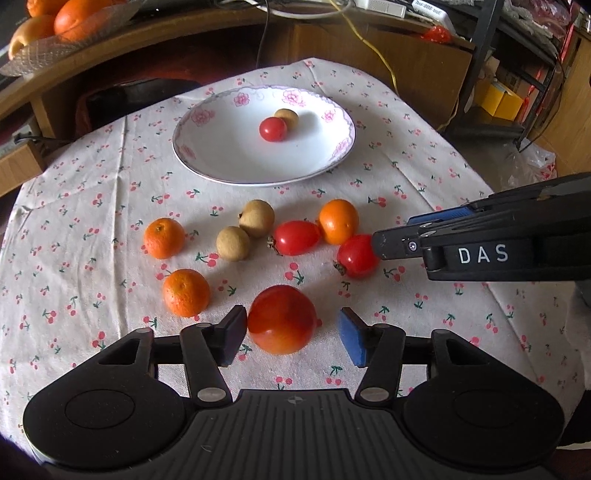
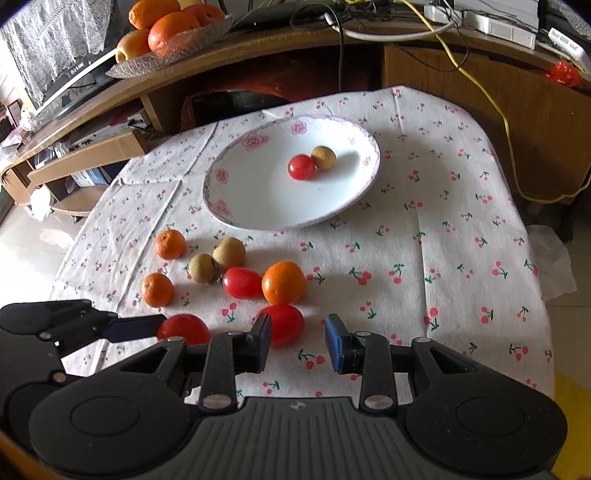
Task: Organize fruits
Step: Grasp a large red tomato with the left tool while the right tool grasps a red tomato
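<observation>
A white flowered plate (image 1: 192, 155) (image 2: 221, 206) at the far side of the cherry-print cloth holds one cherry tomato (image 1: 272, 129) and one longan (image 1: 287, 117). My left gripper (image 1: 293, 336) is open, its pads on either side of a large tomato (image 1: 282, 319) (image 2: 184, 328) without touching it. My right gripper (image 2: 299, 343) (image 1: 393, 233) is open too; a cherry tomato (image 2: 284, 323) (image 1: 356, 256) lies just ahead of its left pad. Loose on the cloth are three mandarins (image 1: 164, 238) (image 1: 186, 293) (image 1: 338, 221), two longans (image 1: 256, 218) (image 1: 232, 243) and another cherry tomato (image 1: 297, 238).
A glass dish of oranges (image 2: 170, 33) (image 1: 55, 22) sits on the wooden shelf behind the table. A yellow cable (image 2: 506, 129) and grey cords hang at the back right. The cloth's right half (image 2: 461, 258) is bare. The floor drops off at the left (image 2: 33, 240).
</observation>
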`<state>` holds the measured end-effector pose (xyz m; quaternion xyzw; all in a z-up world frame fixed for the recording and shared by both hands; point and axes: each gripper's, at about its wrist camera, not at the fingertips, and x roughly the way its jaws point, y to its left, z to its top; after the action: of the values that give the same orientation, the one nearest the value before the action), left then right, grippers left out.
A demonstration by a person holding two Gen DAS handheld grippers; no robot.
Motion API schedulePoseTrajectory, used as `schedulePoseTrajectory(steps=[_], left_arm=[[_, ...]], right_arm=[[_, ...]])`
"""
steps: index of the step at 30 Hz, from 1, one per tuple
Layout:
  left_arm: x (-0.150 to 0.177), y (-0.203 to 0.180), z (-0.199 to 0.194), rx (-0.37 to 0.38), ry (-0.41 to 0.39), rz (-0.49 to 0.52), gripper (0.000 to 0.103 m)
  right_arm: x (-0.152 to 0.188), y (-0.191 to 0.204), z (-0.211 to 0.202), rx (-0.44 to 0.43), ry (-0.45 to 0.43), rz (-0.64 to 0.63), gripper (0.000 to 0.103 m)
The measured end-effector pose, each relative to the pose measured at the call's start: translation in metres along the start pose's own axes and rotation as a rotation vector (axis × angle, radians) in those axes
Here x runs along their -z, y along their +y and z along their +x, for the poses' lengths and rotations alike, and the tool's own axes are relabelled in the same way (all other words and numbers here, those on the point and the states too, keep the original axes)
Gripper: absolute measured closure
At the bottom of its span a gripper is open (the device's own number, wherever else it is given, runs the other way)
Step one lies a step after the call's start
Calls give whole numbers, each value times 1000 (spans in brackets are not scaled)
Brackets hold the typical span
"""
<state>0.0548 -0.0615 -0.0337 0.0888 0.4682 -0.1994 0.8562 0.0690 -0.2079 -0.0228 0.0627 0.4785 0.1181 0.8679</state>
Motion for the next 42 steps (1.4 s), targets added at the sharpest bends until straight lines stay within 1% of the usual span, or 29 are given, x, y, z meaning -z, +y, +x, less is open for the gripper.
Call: schedulePoseTrajectory(steps=[4,8,11,14,16,19,24,25,26,28,30,36,42], left_arm=[[1,2,7,5,13,-3,40],[2,3,13,2,25,-6,42],[1,4,14,1,20,-3,42],[1,5,15,3,17,1,42],[1,5,15,3,15,8,41],[1,4,16,5,13,15,40],[1,6,16,8,7,14,40],[1,7,16,7,5,12,41],[1,8,17,6,3,9,42],[0,8,18,8,1,6,45],[0,9,17,10,0,5,52],[1,7,15,5,5,14,53],[10,4,5,9,29,16,53]], right_arm=[[3,0,4,-1,8,-8,66],[3,3,6,-11,2,-25,65],[4,5,11,-14,13,-37,64],[4,7,16,-24,16,-47,60],[4,9,18,-28,15,-55,59],[2,13,22,-34,19,-67,59],[2,21,31,-21,33,-102,59],[2,21,33,-16,39,-102,61],[2,22,34,-10,30,-105,67],[0,22,34,-10,36,-107,67],[0,21,33,-12,41,-105,68],[3,17,28,-4,47,-109,68],[15,15,15,14,64,-128,68]])
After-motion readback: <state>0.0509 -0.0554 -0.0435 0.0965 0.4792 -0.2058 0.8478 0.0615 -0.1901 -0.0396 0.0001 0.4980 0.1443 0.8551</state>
